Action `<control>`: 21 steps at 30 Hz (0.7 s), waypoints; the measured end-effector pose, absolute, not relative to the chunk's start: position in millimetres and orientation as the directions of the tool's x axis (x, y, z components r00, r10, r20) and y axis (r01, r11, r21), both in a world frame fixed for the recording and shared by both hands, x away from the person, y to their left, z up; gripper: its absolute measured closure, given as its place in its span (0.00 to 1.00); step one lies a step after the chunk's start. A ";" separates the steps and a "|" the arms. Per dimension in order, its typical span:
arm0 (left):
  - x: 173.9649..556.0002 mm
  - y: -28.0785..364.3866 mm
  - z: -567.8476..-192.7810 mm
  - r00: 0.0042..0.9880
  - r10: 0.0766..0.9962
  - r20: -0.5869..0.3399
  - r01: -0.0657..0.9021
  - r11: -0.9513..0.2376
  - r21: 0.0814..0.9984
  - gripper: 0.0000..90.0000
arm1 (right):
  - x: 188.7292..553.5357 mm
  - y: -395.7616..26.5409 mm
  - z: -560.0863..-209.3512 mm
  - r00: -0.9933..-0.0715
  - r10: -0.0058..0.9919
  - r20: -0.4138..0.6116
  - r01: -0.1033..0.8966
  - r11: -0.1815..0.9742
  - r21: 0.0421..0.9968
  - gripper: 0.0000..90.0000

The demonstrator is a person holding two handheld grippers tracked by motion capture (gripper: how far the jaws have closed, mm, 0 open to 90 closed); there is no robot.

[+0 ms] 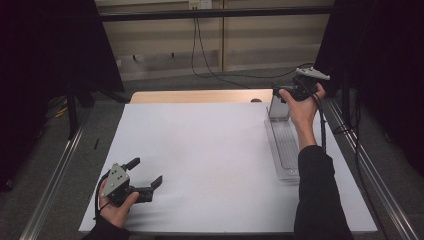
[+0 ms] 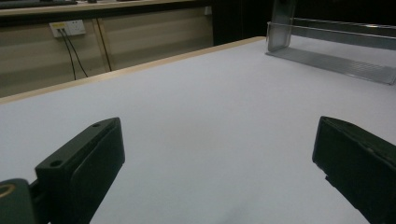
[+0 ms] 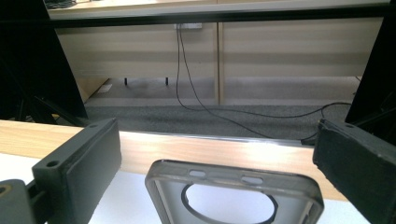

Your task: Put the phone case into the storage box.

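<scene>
Both grippers, high view: left gripper (image 1: 145, 180) rests wide open and empty on the white table (image 1: 210, 150); right gripper (image 1: 285, 92) hovers at the far end of a clear tray (image 1: 285, 147). Left gripper view: jaws spread, nothing between. Right gripper view: jaws spread around an ungripped phone case (image 3: 233, 193). We judge the pickup not yet made.
</scene>
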State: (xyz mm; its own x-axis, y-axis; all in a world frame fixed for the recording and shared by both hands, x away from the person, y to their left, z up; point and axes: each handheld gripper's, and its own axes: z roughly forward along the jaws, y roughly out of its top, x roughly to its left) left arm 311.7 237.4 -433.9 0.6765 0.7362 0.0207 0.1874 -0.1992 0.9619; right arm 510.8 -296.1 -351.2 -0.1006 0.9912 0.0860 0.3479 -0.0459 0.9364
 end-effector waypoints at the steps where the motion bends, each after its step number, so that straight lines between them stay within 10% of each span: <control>1: 311.7 237.5 -434.0 0.676 0.736 0.021 0.188 -0.200 0.962 0.02 | 510.7 -296.5 -350.7 -0.099 0.991 0.085 0.345 -0.046 0.937 0.01; 21: 312.7 239.1 -433.8 0.661 0.751 0.012 0.196 -0.188 0.962 0.02 | 501.0 -301.7 -335.6 -0.124 0.988 0.089 0.305 -0.048 0.951 0.00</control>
